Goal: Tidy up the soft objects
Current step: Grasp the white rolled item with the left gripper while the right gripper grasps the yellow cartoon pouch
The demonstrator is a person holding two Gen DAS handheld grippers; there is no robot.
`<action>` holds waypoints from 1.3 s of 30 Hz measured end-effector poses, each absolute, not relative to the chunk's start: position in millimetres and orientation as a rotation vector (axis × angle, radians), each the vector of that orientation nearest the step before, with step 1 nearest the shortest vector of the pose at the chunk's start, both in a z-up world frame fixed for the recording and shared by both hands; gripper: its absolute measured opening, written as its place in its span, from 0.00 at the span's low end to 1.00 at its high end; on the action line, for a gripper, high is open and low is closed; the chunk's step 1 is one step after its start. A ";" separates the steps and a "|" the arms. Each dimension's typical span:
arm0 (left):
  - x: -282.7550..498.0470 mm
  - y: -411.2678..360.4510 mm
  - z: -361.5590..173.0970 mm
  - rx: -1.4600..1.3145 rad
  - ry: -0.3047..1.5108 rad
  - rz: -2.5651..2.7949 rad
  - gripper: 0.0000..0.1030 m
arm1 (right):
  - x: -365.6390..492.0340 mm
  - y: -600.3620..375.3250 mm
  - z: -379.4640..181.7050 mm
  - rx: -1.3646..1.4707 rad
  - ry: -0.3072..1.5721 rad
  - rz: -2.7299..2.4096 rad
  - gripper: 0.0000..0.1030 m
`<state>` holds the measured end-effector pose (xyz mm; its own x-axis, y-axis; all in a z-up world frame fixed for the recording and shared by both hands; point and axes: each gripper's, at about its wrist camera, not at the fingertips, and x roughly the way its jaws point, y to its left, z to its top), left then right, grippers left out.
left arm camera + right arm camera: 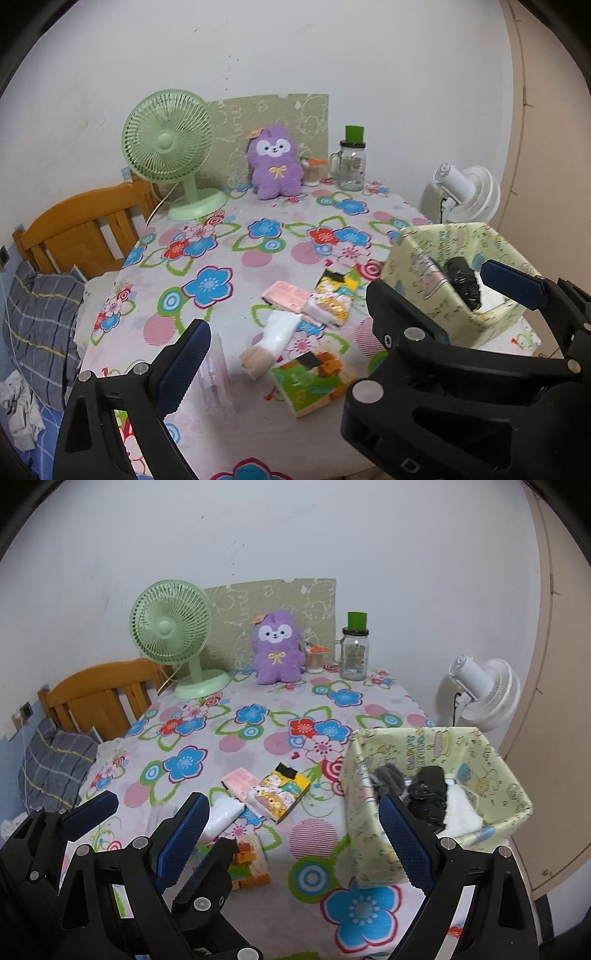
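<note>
Several soft packs lie mid-table: a white-and-beige rolled sock [271, 341], a pink pack [286, 295], a yellow cartoon tissue pack [332, 299] and a green-orange pack [312, 380]. A pale green fabric basket [369, 834] at the right holds black, grey and white soft items [428, 794]. My left gripper [354, 314] is open and empty above the packs. My right gripper [295, 834] is open and empty, just left of the basket. The left gripper [151, 819] shows in the right wrist view, and the right gripper's finger [513, 282] in the left wrist view.
A purple plush [275, 162], a green fan [171, 147], a glass jar with a green lid [351, 162] and a small cup stand at the table's far edge. A white fan [480, 694] stands beyond the right edge. A wooden headboard [81, 229] and pillow are at left.
</note>
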<state>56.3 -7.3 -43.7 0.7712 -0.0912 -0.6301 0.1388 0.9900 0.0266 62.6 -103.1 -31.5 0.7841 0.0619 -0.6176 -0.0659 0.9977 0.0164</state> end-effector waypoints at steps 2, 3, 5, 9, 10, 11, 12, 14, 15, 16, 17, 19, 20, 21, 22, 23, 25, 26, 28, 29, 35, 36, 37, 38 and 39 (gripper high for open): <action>60.8 -2.7 -48.6 0.073 0.691 -0.123 0.95 | 67.7 -98.4 -37.2 -0.006 0.675 0.074 0.92; 63.6 -0.8 -51.0 0.076 0.698 -0.125 0.95 | 69.4 -97.1 -39.2 -0.006 0.679 0.075 0.92; 67.8 2.6 -54.9 0.072 0.704 -0.123 0.95 | 75.2 -94.1 -44.3 -0.003 0.690 0.082 0.92; 76.6 9.2 -62.3 0.056 0.718 -0.121 0.95 | 85.3 -88.3 -51.6 -0.002 0.706 0.093 0.92; 78.9 10.0 -63.7 0.052 0.722 -0.120 0.95 | 88.8 -86.5 -54.1 -0.004 0.712 0.095 0.92; 81.9 11.5 -66.0 0.046 0.728 -0.120 0.95 | 90.5 -85.3 -56.2 -0.004 0.717 0.096 0.92; 83.8 12.6 -67.7 0.043 0.733 -0.119 0.95 | 93.2 -83.8 -58.3 -0.005 0.723 0.098 0.91; 88.9 15.2 -72.2 0.037 0.745 -0.116 0.95 | 98.4 -81.6 -62.6 -0.009 0.735 0.101 0.90; 90.7 16.5 -73.9 0.035 0.750 -0.114 0.95 | 101.5 -79.9 -65.0 -0.012 0.741 0.103 0.90; 92.6 17.6 -75.8 0.034 0.754 -0.113 0.95 | 103.5 -78.4 -67.2 -0.015 0.746 0.102 0.90; 95.1 18.6 -78.0 0.031 0.760 -0.112 0.95 | 105.7 -77.2 -69.0 -0.018 0.750 0.101 0.89; 100.3 20.7 -82.4 0.025 0.773 -0.110 0.95 | 111.2 -74.5 -73.4 -0.018 0.761 0.101 0.89; 102.5 21.7 -84.4 0.022 0.778 -0.108 0.95 | 113.8 -73.4 -75.5 -0.018 0.766 0.102 0.89; 104.6 22.5 -86.4 0.021 0.782 -0.107 0.95 | 116.7 -72.4 -77.8 -0.020 0.771 0.103 0.89; 107.3 23.7 -88.7 0.019 0.788 -0.105 0.95 | 119.5 -71.2 -79.9 -0.023 0.775 0.104 0.89; 109.3 25.0 -90.2 0.018 0.792 -0.103 0.95 | 122.1 -70.6 -81.5 -0.025 0.780 0.106 0.88; 115.6 28.2 -95.4 0.011 0.806 -0.099 0.95 | 128.1 -67.8 -86.2 -0.029 0.794 0.109 0.86; 118.4 29.7 -97.8 0.007 0.812 -0.096 0.95 | 131.4 -66.5 -88.5 -0.031 0.801 0.110 0.85; 124.2 32.4 -101.9 0.000 0.823 -0.094 0.95 | 137.4 -64.5 -92.9 -0.030 0.814 0.112 0.84; 126.1 33.4 -103.3 -0.001 0.827 -0.093 0.95 | 140.6 -63.8 -95.4 -0.029 0.821 0.111 0.84; 139.0 35.4 -114.5 0.009 0.853 -0.082 0.95 | 156.2 -64.4 -111.5 0.011 0.876 0.113 0.78; 141.7 35.4 -116.7 0.008 0.860 -0.082 0.95 | 158.3 -64.7 -113.6 0.015 0.882 0.110 0.78; 144.1 35.2 -118.5 0.008 0.865 -0.083 0.95 | 160.5 -65.0 -116.0 0.021 0.888 0.106 0.78; 146.2 34.8 -120.2 0.008 0.869 -0.084 0.95 | 162.7 -65.8 -118.4 0.029 0.894 0.101 0.77; 147.7 34.3 -121.4 0.010 0.871 -0.084 0.95 | 164.8 -66.7 -120.7 0.036 0.898 0.093 0.77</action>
